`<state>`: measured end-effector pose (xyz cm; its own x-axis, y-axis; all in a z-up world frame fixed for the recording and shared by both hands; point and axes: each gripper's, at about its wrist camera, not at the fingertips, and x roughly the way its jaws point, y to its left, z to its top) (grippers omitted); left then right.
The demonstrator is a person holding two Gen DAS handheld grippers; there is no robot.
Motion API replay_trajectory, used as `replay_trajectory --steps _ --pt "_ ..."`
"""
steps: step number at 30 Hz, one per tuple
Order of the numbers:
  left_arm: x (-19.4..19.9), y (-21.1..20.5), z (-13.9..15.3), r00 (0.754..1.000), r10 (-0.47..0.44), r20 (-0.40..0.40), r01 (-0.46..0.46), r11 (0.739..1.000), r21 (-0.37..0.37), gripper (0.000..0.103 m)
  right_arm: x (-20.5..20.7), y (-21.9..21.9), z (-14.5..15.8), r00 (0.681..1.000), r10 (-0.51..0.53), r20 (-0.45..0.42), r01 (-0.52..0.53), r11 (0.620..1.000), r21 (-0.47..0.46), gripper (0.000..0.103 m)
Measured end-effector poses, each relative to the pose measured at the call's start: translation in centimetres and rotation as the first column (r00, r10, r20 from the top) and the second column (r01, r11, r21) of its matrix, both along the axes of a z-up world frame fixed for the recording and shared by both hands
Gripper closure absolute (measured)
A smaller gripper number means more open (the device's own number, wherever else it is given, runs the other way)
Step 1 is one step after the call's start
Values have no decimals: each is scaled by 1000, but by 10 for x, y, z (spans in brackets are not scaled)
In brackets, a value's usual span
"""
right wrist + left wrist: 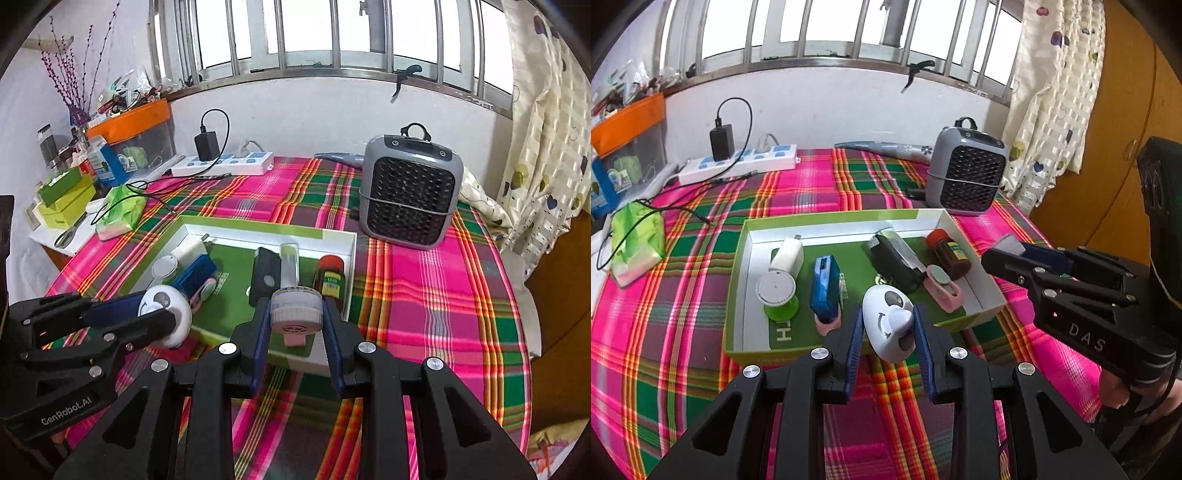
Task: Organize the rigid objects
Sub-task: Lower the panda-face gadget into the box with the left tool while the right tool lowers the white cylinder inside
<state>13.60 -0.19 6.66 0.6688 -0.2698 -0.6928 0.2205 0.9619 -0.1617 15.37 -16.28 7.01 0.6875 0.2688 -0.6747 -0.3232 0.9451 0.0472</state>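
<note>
Plastic all round, so light, stiff, slick. Left hand-held gripper (pixel 888 334) clamps the white egg-shaped gadget (pixel 888 323) across its middle, over the green tray's (pixel 831 216) 6 o'clock rim. Right hand-held gripper (pixel 295 319) squeezes a ribbed white cap (pixel 295 308) by its grippy sides, tray's 5 o'clock corner.

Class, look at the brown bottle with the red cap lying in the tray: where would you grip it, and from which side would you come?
Grip the brown bottle across its round body, coming from above. It lies on its side near the tray's right wall, with the black box close on its left, so a sideways approach looks cramped. Its body seems wider than the cap, probably a steadier hold.
</note>
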Motion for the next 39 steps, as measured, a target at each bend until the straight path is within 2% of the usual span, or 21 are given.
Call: replay_trajectory --steps 20,39 --pt "37 -5 -23 999 15 -51 -15 1000 10 77 80 22 -26 997 38 -71 -42 998 -56 74" --pt "56 -10 -44 995 5 -101 -3 1000 19 77 108 30 -43 995 49 -85 -56 995 -80 74"
